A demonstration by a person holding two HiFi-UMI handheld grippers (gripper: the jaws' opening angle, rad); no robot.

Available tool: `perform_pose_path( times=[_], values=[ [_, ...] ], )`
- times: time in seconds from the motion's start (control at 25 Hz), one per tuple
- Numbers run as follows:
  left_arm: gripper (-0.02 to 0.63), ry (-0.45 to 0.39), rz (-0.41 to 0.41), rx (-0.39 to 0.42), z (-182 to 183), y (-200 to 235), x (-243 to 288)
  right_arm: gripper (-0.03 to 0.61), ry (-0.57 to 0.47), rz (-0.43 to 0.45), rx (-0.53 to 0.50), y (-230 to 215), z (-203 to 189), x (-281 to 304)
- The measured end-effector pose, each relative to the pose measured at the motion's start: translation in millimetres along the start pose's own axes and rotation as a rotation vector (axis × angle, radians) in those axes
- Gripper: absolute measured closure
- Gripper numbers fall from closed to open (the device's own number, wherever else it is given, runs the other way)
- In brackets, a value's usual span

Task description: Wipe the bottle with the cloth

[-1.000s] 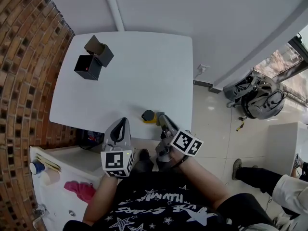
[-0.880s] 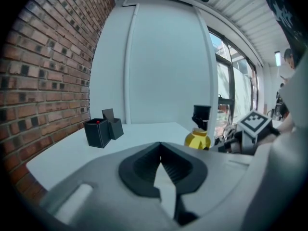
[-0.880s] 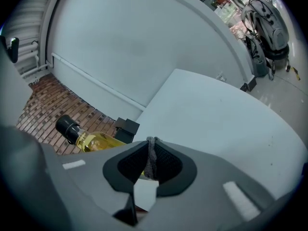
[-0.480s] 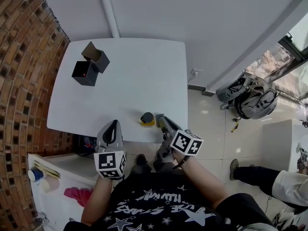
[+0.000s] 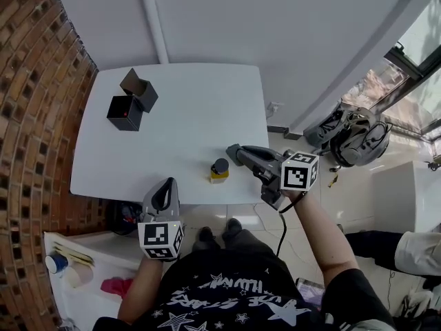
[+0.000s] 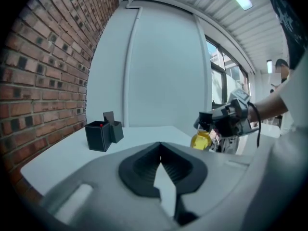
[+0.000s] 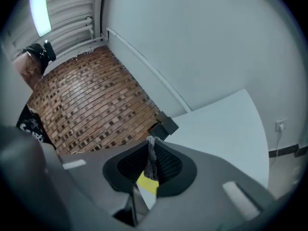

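A small yellow bottle (image 5: 219,170) with a black cap stands near the white table's (image 5: 186,109) front edge. My right gripper (image 5: 233,152) reaches in from the right, its tips just above and to the right of the bottle. It is shut on a thin grey cloth (image 7: 151,160), pinched between the jaws, and the bottle's yellow body (image 7: 147,184) shows just beyond them. My left gripper (image 5: 167,184) hangs at the front edge, left of the bottle, shut and holding nothing. From the left gripper view the bottle (image 6: 200,139) appears beside the right gripper (image 6: 226,122).
A black box (image 5: 126,112) with an open flap stands at the table's far left corner, against a brick wall (image 5: 34,102). A backpack (image 5: 355,135) lies on the floor to the right. A white cabinet (image 5: 76,261) sits below left.
My right gripper has swung from the table's front edge to the right side of the bottle and now points left at it. The left gripper drew back slightly.
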State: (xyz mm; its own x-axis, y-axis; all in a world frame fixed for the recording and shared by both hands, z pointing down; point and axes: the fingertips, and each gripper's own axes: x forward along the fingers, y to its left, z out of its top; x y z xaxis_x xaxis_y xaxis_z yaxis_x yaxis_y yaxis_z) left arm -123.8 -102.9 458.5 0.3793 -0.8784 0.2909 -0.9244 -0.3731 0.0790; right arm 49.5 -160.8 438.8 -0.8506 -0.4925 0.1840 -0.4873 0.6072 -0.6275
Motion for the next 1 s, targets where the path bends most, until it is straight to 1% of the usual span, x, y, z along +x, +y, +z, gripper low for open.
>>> perform_pose_path(
  times=[0.12,0.24,0.36,0.48,0.64,0.84,1.0],
  values=[
    [0.609,0.0,-0.042,0.005,1.4,-6.5,-0.4,0.538,0.12,0.102,0.008,7.4,0.7,10.6],
    [0.609,0.004,-0.052,0.019,0.8,-8.4,5.2,0.538,0.204,0.155,-0.032,4.3,7.2,22.1],
    [0.609,0.013,-0.018,0.035,-2.1,-4.4,7.8,0.538,0.27,0.208,-0.045,3.4,10.6,35.5],
    [0.609,0.02,0.021,0.025,-2.4,-3.4,9.6,0.538,0.327,0.267,-0.046,3.4,7.1,47.2],
    [0.609,0.02,0.037,0.035,1.7,-6.8,12.0,0.538,0.421,0.352,-0.01,0.2,-9.8,60.8],
    [0.609,0.029,0.08,0.019,0.6,1.4,17.7,0.538,0.582,0.503,0.042,7.1,-33.3,66.6],
    [0.609,0.051,0.108,0.005,-5.4,8.0,22.1,0.538,0.667,0.569,0.06,7.3,-44.7,71.9]
  ],
)
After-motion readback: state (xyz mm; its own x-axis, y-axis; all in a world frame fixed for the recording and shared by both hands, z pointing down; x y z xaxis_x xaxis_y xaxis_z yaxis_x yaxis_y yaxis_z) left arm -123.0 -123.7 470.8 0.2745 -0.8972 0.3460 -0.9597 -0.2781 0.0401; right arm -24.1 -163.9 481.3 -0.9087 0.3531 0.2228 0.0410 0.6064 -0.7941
